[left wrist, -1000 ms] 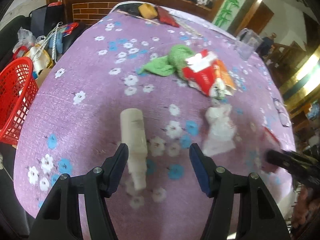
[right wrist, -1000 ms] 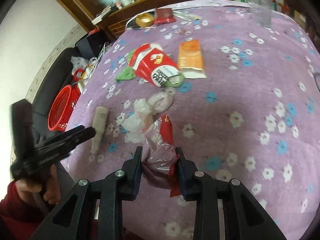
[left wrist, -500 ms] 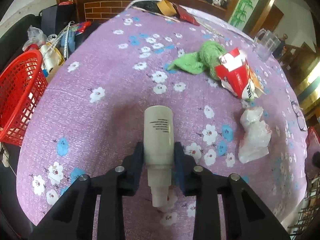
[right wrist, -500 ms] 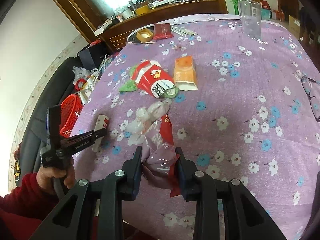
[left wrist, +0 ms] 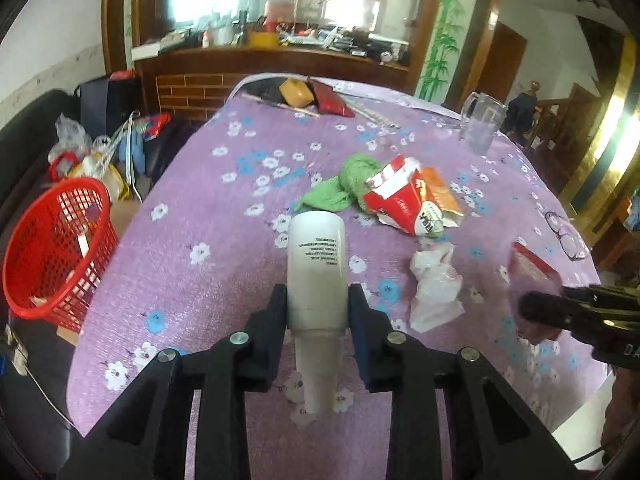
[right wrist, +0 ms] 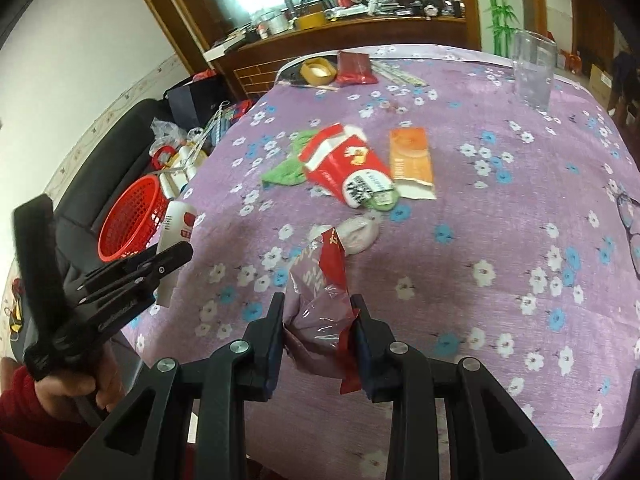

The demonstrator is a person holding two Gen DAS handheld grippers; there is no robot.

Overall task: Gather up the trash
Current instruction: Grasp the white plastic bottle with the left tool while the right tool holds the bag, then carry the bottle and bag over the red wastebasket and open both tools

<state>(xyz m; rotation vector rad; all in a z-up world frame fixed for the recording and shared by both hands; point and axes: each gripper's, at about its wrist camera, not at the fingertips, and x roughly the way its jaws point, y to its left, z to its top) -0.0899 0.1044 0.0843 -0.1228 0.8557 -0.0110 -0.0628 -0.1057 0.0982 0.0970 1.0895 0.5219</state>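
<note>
A white bottle [left wrist: 317, 264] is clamped between the closed fingers of the left gripper [left wrist: 317, 322], held lifted above the near part of the purple flowered tablecloth [left wrist: 208, 240], base pointing far and cap near. A crumpled red and clear wrapper [right wrist: 320, 300] is pinched in the right gripper [right wrist: 318, 334], likewise raised over the near edge of the cloth. Farther out a crumpled white plastic bag [left wrist: 434, 288], a red carton [left wrist: 404, 206], an orange packet [right wrist: 412, 160] and a green cloth [left wrist: 344, 188] are seen lying mid-table, while a red basket [left wrist: 52, 248] is seen off the table's left side.
</note>
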